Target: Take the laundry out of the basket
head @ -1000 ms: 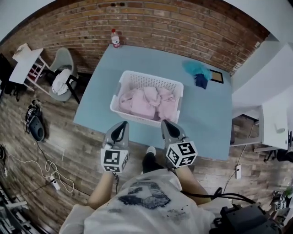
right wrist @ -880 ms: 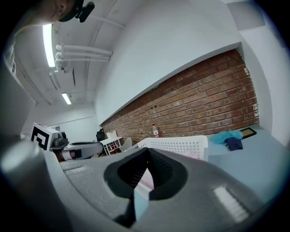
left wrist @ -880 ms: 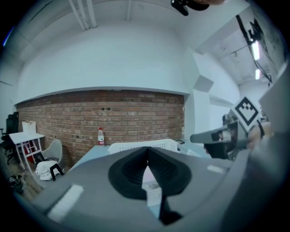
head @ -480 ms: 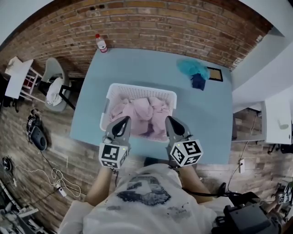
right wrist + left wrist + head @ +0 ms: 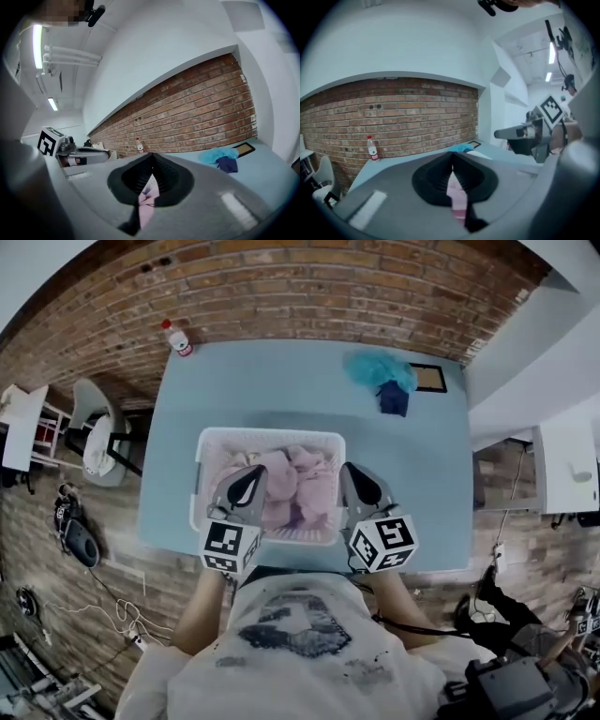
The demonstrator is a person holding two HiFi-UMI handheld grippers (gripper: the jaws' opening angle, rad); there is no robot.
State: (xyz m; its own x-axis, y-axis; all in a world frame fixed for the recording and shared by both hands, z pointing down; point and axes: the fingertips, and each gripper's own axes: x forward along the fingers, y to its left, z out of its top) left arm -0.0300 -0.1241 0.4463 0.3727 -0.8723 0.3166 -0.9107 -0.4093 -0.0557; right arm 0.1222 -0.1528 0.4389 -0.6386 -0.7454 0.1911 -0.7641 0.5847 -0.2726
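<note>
A white plastic basket (image 5: 200, 479) stands on the blue table (image 5: 422, 474), near its front edge, and is full of pink laundry (image 5: 302, 486). My left gripper (image 5: 255, 471) hovers over the basket's near left part, jaws shut with nothing in them. My right gripper (image 5: 349, 468) hangs over the near right rim, also shut and empty. In the left gripper view, the shut jaws (image 5: 451, 158) point level across the table, with pink laundry (image 5: 455, 196) showing below them. The right gripper view shows the same: shut jaws (image 5: 151, 158) above pink cloth (image 5: 146, 202).
A water bottle (image 5: 178, 337) stands at the table's far left corner. A teal cloth (image 5: 375, 369) with a dark blue cloth (image 5: 392, 399) lies far right, beside a small framed board (image 5: 429, 378). A brick wall runs behind; a chair (image 5: 94, 427) stands left of the table.
Both grippers have come forward from in front of the table's near edge to over the basket's near side. Their jaws have stayed shut and empty.
</note>
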